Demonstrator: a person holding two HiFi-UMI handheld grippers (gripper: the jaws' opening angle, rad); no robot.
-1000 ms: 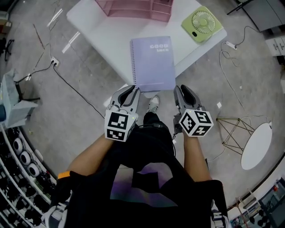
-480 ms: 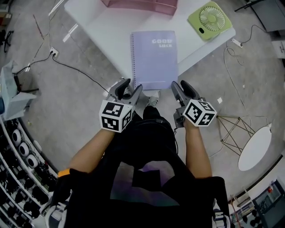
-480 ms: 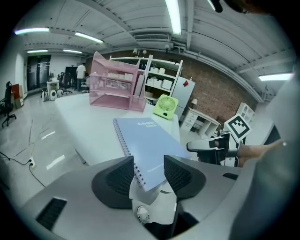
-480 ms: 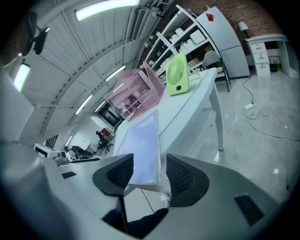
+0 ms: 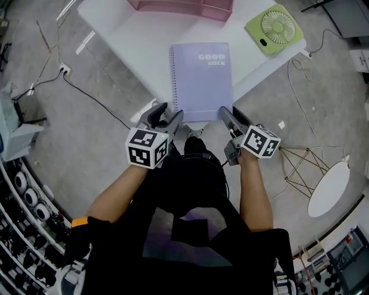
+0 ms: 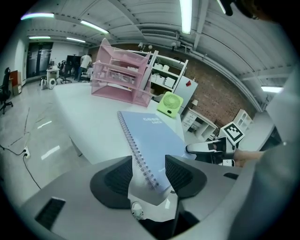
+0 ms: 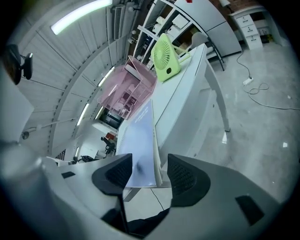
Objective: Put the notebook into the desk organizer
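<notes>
A lavender spiral notebook [image 5: 202, 80] lies flat on the white table [image 5: 132, 46], its near edge at the table's front edge. The pink desk organizer [image 5: 181, 7] stands at the table's far edge. My left gripper [image 5: 167, 117] is at the notebook's near left corner, jaws opening. In the left gripper view the spiral corner [image 6: 149, 168] shows between the pads, which do not press on it. My right gripper [image 5: 233, 118] is at the near right corner, jaws also opening. In the right gripper view the notebook's edge [image 7: 152, 140] runs between its fingers, untouched.
A green desk fan [image 5: 271, 29] sits on the table's right corner, right of the notebook. Cables trail over the floor on both sides. A white round side table [image 5: 328, 187] with a wire frame stands at the right. Shelves of gear line the left edge.
Both grippers have moved forward to the notebook's near corners. Their jaws have spread apart from nearly shut.
</notes>
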